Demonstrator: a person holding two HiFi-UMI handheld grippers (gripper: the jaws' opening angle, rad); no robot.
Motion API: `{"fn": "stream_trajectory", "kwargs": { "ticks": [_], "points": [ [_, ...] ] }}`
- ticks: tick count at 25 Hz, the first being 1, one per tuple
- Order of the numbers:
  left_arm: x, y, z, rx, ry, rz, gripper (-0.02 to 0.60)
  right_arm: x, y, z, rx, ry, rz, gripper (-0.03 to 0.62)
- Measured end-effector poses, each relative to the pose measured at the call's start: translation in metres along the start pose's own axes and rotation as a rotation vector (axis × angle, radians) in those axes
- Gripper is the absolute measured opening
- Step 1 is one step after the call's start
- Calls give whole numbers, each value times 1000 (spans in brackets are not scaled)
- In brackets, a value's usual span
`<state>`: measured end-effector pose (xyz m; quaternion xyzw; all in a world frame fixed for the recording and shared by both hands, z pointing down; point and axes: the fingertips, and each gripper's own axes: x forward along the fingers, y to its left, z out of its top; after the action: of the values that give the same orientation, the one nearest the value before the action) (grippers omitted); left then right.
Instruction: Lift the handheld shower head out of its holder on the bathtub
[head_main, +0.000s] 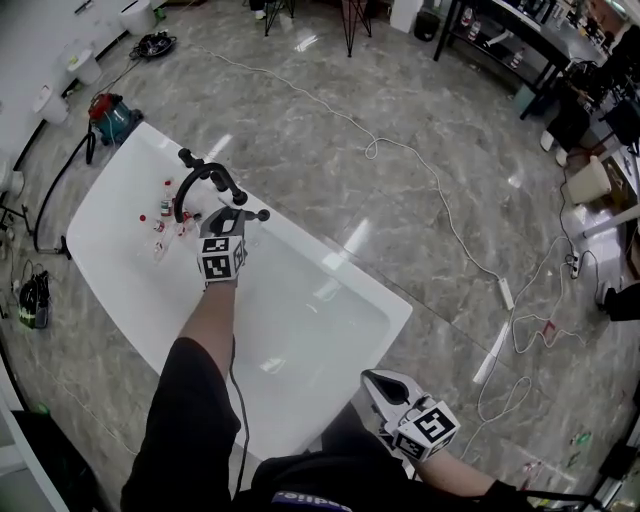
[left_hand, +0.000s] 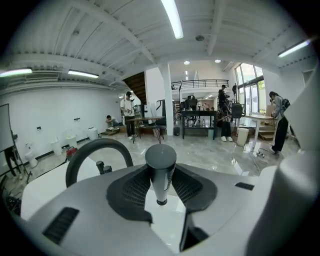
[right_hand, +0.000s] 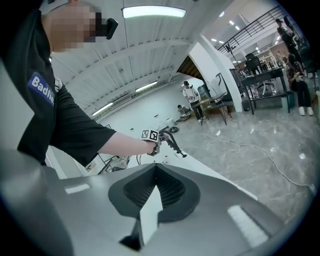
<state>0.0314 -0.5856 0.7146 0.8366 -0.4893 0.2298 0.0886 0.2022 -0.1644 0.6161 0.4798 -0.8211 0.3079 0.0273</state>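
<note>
Pinching the black shower head (left_hand: 160, 167) between half-spread jaws of left gripper (head_main: 235, 216), at 11 o'clock over white bathtub (head_main: 330, 330); right gripper (head_main: 384, 386) pressed together, empty, at 5 o'clock; grey marble floor (head_main: 400, 120) around.

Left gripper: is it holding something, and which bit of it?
Yes. The left gripper is shut on the black shower head, gripping it round its slim handle. The right gripper holds nothing.

The items (head_main: 166, 207) on the bathtub (head_main: 110, 232) are too small to identify.
</note>
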Motion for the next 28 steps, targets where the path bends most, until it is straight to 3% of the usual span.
{"fn": "stream_trajectory", "kwargs": {
  "ticks": [4, 14, 28],
  "points": [
    [-54, 0, 17, -33, -66, -21, 135, -8, 35, 6, -38, -11, 16, 0],
    [-190, -4, 36, -26, -156, -90, 135, -24, 112, 11, -104, -37, 58, 0],
    [-368, 13, 16, -90, -237, -104, 135, -14, 233, 24, -204, -31, 191, 0]
  ]
}}
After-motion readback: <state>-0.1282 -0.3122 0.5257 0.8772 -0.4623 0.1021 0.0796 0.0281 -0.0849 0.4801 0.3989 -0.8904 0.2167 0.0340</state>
